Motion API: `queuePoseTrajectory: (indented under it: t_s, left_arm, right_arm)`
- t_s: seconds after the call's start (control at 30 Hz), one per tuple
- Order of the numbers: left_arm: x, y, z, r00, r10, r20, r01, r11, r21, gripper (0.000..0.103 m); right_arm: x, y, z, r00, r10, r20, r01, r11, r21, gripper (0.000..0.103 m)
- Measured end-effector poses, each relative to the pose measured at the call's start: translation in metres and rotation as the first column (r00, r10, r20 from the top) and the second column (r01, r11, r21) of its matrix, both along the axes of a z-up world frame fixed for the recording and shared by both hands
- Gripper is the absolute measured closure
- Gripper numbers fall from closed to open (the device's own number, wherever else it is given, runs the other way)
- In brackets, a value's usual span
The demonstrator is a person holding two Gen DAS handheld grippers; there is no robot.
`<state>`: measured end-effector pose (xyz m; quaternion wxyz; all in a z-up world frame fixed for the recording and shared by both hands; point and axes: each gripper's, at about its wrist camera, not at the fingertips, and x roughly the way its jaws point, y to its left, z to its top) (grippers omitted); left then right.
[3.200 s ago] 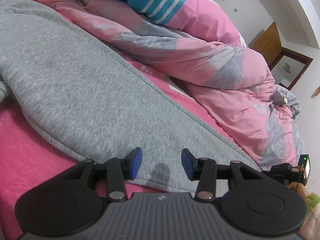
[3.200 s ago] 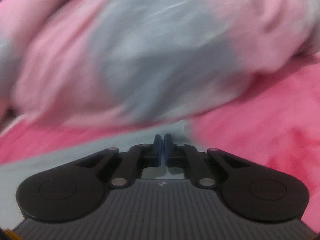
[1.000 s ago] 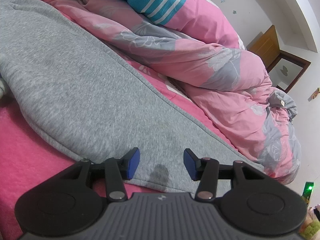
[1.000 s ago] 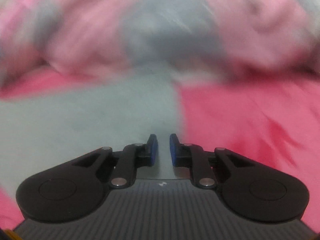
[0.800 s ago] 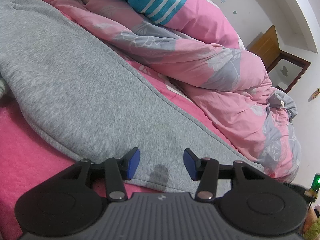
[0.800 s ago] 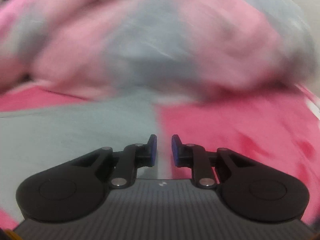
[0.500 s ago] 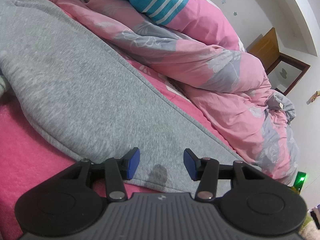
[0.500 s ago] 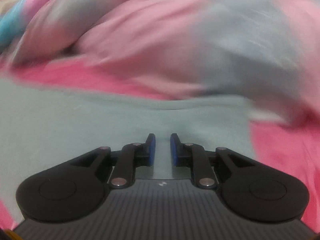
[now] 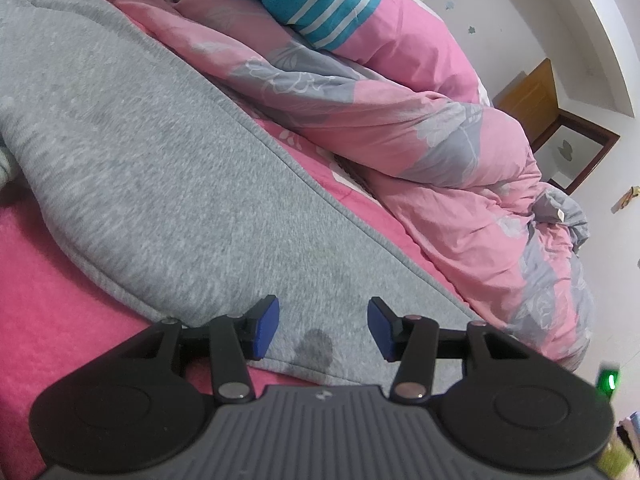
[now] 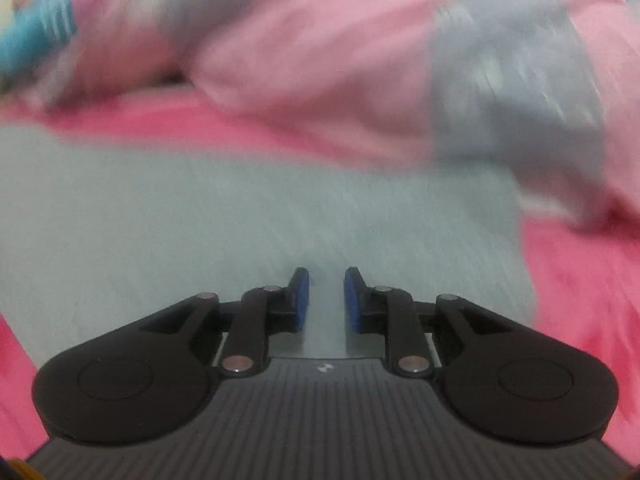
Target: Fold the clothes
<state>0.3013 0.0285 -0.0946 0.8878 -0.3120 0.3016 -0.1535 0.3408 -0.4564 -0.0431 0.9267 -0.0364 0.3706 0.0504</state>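
Grey marl garment flat on pink bedsheet, left claw spread, right claw opening, empty.

A heathered grey knit garment lies spread flat on the bed, a dark spot near its near hem.

both wrist views low, close over grey garment

No readable text anywhere; only a small white emblem on each gripper body, perhaps a logo, too small to read.
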Motion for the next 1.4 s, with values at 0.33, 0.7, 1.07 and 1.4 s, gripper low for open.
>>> queuePoseTrajectory:
  t_s: [0.33,0.7,1.07,1.4]
  left_arm:
    - [-0.001,-0.001,0.001,1.0,0.0,0.0,0.0,1.0,0.008,0.051]
    - [0.0,-0.004,0.002,1.0,-0.008,0.008,0.008,1.0,0.015,0.047]
    - [-0.054,-0.026,0.044,0.996,-0.085,0.014,0.084,0.993,0.083,0.032]
    - [-0.187,0.0,0.077,0.97,-0.066,0.233,0.011,0.973,0.229,0.026]
  right_arm:
    - [-0.054,-0.002,0.041,0.99,-0.124,0.059,0.121,0.991,0.059,0.08]
    - [-0.059,0.032,-0.008,0.993,-0.066,-0.096,0.09,0.961,0.262,0.073]
    - [-0.305,0.006,0.122,0.944,-0.313,0.103,0.235,0.858,0.457,0.044]
    - [-0.277,0.125,0.105,0.987,-0.052,0.154,-0.003,0.942,0.335,0.044]
